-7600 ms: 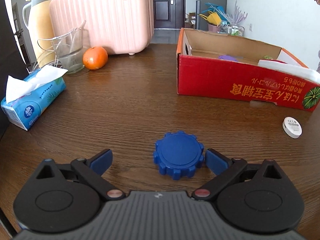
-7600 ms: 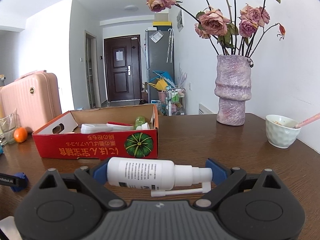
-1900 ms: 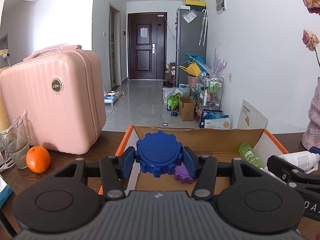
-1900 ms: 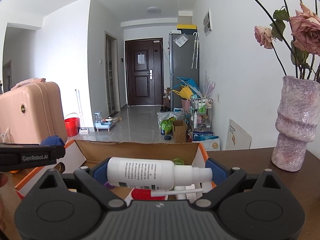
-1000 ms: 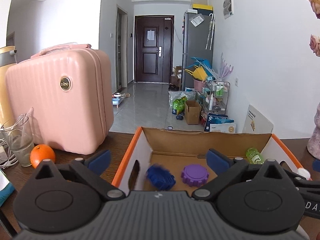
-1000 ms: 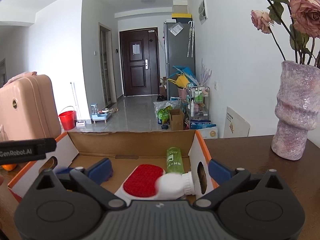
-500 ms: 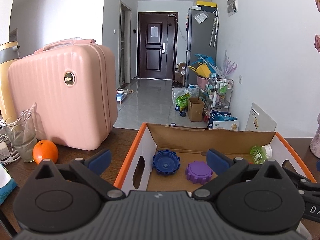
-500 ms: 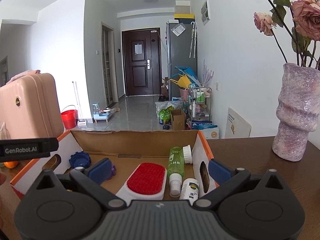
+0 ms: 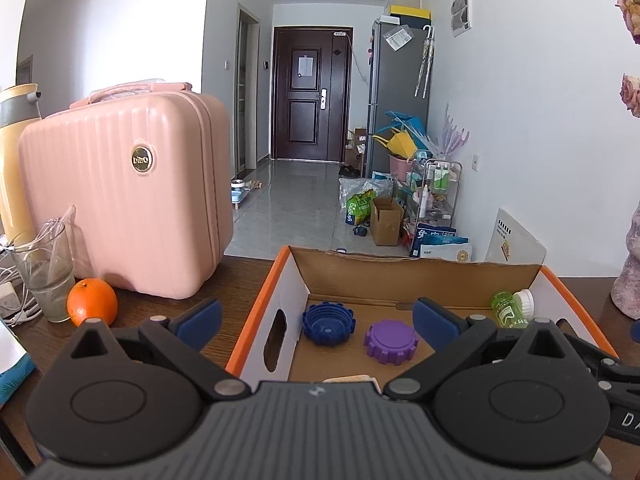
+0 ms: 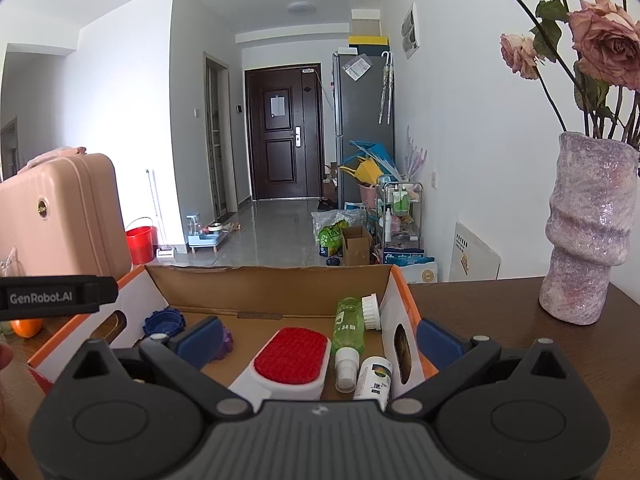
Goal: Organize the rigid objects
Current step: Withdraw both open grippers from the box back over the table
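Note:
An orange-rimmed cardboard box (image 9: 416, 270) (image 10: 272, 280) stands on the brown table. Inside it lie a blue gear-shaped lid (image 9: 329, 323) (image 10: 165, 322), upside down, and a purple gear-shaped lid (image 9: 391, 341). A green bottle (image 9: 509, 309) (image 10: 349, 324), a red-topped white brush (image 10: 294, 354) and a white spray bottle (image 10: 374, 380) lie at the box's right side. My left gripper (image 9: 316, 318) hovers open in front of the box with nothing between its fingers. Over the box's near edge, my right gripper (image 10: 320, 338) is open and holds nothing.
A pink suitcase (image 9: 128, 196) stands at the left, with an orange (image 9: 92, 307), a glass (image 9: 42, 276) and a yellow flask (image 9: 16, 160) beside it. A purple vase (image 10: 588, 228) with dried roses stands on the table at the right.
Both grippers have opened: the blue lid and the white spray bottle have dropped into the box and lie still. Both grippers have drawn back slightly.

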A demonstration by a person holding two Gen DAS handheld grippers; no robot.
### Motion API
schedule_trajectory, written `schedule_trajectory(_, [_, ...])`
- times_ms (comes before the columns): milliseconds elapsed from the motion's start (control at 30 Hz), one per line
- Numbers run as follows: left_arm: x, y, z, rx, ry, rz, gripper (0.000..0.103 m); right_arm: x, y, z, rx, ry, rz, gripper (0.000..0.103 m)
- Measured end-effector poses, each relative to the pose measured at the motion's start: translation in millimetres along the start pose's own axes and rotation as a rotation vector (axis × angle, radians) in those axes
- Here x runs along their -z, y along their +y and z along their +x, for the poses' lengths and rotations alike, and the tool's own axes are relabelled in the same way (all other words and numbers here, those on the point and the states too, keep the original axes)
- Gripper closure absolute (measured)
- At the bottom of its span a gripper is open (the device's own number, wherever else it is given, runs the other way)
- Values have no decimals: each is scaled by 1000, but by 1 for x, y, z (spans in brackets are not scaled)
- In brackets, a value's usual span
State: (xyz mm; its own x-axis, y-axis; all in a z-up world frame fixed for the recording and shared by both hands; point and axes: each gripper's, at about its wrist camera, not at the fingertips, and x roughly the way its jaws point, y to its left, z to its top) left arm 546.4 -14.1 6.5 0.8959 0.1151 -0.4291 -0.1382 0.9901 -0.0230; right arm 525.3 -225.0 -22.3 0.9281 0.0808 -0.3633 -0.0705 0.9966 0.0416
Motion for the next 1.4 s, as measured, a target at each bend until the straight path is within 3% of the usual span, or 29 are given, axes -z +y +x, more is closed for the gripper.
schedule_trajectory(600, [13,16,-53,4,-30,-5,0,10,4,-60,-1,-77,-19,0])
schedule_trajectory(1400, [65,50,-147,-11,2,-11,0,61,4,-159,-9,-67,-31,0])
